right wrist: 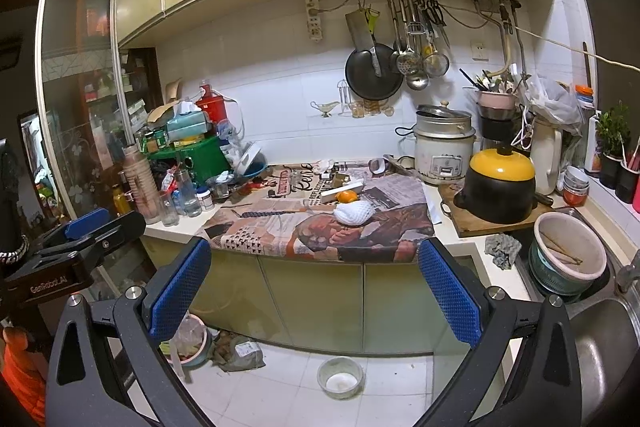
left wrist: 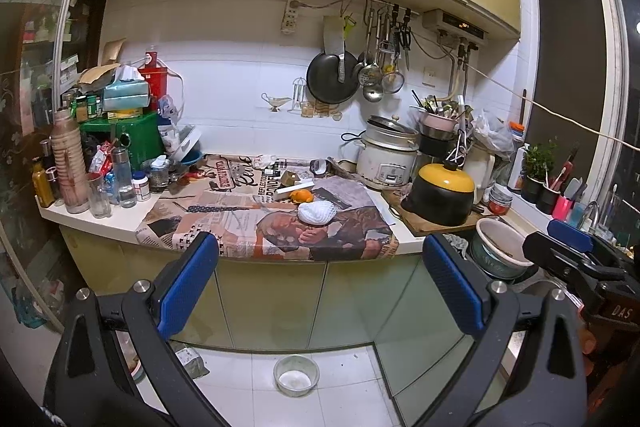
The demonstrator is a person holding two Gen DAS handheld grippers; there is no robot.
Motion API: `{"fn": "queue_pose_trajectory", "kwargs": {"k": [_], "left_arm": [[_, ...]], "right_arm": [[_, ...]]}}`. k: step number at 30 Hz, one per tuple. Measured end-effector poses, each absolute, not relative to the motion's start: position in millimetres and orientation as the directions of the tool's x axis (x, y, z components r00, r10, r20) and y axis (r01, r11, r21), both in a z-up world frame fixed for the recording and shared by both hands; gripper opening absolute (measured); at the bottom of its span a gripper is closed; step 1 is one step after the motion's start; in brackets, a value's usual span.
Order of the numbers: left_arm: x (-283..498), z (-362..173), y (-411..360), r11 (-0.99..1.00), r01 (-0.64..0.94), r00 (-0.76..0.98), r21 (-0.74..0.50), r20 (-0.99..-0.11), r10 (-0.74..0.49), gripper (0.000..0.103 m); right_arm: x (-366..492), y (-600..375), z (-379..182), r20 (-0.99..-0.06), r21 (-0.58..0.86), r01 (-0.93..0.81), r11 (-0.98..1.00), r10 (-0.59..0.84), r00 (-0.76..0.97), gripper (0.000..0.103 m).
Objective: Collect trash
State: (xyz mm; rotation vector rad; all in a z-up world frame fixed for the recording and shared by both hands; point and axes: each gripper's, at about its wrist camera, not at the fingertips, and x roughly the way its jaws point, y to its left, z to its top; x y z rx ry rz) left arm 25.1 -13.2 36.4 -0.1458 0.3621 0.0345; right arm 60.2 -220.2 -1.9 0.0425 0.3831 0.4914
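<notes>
A white foam fruit net (left wrist: 317, 213) (right wrist: 354, 213) lies on the newspaper-covered counter (left wrist: 248, 223) (right wrist: 280, 227), with an orange peel (left wrist: 302, 195) (right wrist: 346, 196) just behind it. A crumpled white tissue (left wrist: 264, 159) (right wrist: 325, 165) lies further back. My left gripper (left wrist: 320, 291) is open and empty, held back from the counter's front edge. My right gripper (right wrist: 316, 287) is open and empty at about the same distance. The right gripper shows in the left wrist view (left wrist: 568, 247), the left gripper in the right wrist view (right wrist: 88, 227).
Bottles and jars (left wrist: 100, 183) crowd the counter's left end. A rice cooker (left wrist: 386, 157) and a black pot with yellow lid (left wrist: 442, 195) stand right. A sink (right wrist: 600, 339) with a bowl (right wrist: 570, 253) is far right. A bowl (right wrist: 340, 377) and a waste bowl (right wrist: 188, 343) sit on the floor.
</notes>
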Motion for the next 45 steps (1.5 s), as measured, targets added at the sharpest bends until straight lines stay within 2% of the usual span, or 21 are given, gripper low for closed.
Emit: {"fn": "queue_pose_trajectory", "kwargs": {"k": [2, 19, 45], "left_arm": [[17, 21, -11, 0.989, -0.056, 0.936, -0.136, -0.351, 0.005, 0.103], [30, 7, -6, 0.99, -0.028, 0.937, -0.135, -0.349, -0.021, 0.103], [66, -7, -12, 0.983, -0.06, 0.919, -0.173, -0.393, -0.013, 0.103]], "right_arm": [[61, -220, -2, -0.349, 0.133, -0.452, 0.882, 0.469, 0.812, 0.103], [76, -230, -10, -0.356, 0.135, -0.439, 0.888, 0.457, 0.815, 0.103], [106, -233, -10, -0.387, 0.137, -0.455, 0.88, 0.471, 0.793, 0.103]]}}
